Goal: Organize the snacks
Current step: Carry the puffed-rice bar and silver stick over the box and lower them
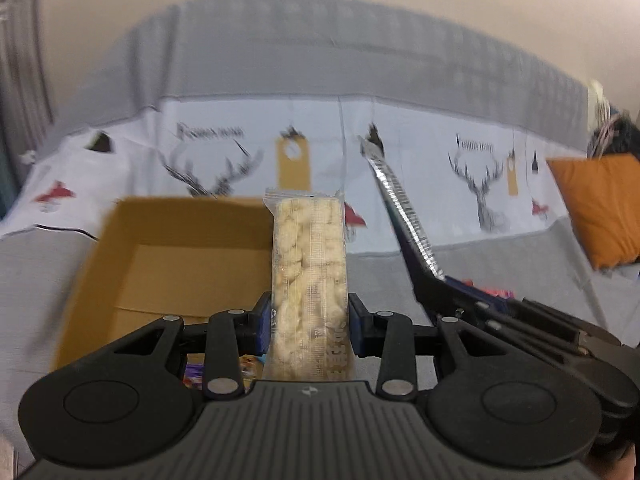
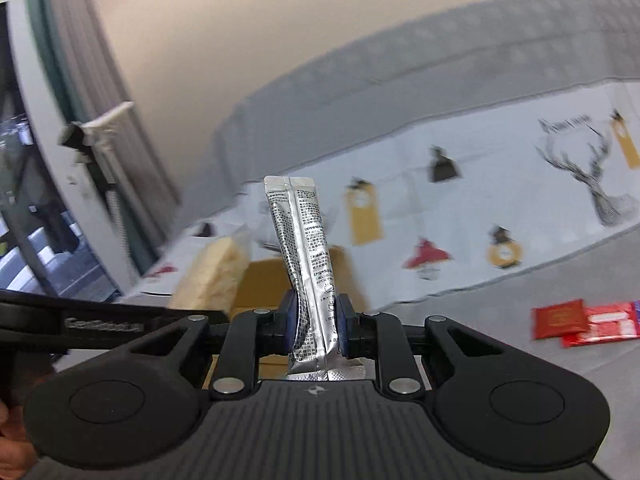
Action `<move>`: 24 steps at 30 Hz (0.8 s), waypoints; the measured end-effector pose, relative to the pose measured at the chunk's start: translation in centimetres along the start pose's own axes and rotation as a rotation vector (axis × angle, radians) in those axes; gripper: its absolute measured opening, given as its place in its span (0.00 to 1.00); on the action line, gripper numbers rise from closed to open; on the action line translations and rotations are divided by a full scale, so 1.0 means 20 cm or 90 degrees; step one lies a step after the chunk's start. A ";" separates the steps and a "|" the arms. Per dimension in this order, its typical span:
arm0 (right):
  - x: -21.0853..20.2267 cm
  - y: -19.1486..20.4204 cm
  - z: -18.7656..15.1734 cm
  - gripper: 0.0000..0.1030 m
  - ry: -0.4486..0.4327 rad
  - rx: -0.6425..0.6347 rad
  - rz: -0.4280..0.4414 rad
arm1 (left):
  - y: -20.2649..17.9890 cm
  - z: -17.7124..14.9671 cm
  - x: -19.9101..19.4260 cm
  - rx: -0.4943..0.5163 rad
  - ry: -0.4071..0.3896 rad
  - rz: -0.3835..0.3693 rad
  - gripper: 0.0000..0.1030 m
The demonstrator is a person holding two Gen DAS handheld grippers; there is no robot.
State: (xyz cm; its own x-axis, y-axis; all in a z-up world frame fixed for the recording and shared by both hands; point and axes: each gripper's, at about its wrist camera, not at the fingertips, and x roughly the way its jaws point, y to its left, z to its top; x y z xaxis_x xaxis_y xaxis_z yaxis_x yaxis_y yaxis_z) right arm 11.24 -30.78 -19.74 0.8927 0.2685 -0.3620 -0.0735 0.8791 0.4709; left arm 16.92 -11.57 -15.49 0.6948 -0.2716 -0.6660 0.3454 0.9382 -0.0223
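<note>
Clenched in my left jaws (image 1: 310, 322), the clear-wrapped puffed rice bar (image 1: 308, 264) points lengthwise past the open brown cardboard box (image 1: 168, 256) lying ahead-left, while my right jaws (image 2: 316, 322) grip the upright silver foil sachet (image 2: 306, 264).

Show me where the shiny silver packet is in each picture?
Left wrist view: silver packet slants up right of centre, held by the right gripper.
Right wrist view: silver packet stands upright at centre.
Shared landmark: cardboard box, behind the packet in the right wrist view.

Left gripper (image 1: 308, 324) jaws clamped on a rice-crisp bar (image 1: 308, 280), right gripper (image 2: 318, 324) beside it, jaws clamped on a silver sachet (image 2: 306, 264)
</note>
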 end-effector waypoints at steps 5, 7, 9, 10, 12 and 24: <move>-0.08 0.32 0.14 0.21 -0.035 -0.059 0.041 | 0.15 0.06 -0.34 -0.024 -0.092 0.021 0.40; -0.11 0.41 0.20 0.21 -0.049 -0.069 0.061 | 0.17 0.07 -0.45 -0.009 -0.128 0.042 0.40; -0.13 0.49 0.26 0.21 -0.066 -0.076 0.074 | 0.19 0.07 -0.52 0.007 -0.152 0.051 0.40; -0.13 0.52 0.27 0.21 -0.069 -0.081 0.082 | 0.20 0.07 -0.54 0.011 -0.157 0.048 0.40; -0.12 0.56 0.28 0.21 -0.073 -0.087 0.092 | 0.22 0.06 -0.56 0.009 -0.160 0.044 0.40; 0.29 0.52 -0.02 0.21 0.082 -0.080 0.058 | 0.50 -0.10 -0.08 -0.057 -0.036 0.053 0.40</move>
State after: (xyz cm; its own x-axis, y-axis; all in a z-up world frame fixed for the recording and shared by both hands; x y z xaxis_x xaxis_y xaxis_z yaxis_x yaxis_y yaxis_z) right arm 15.43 -19.99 -17.28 0.8163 0.3898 -0.4262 -0.2133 0.8892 0.4047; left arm 18.10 -1.33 -16.09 0.7541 -0.2011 -0.6252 0.2285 0.9728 -0.0373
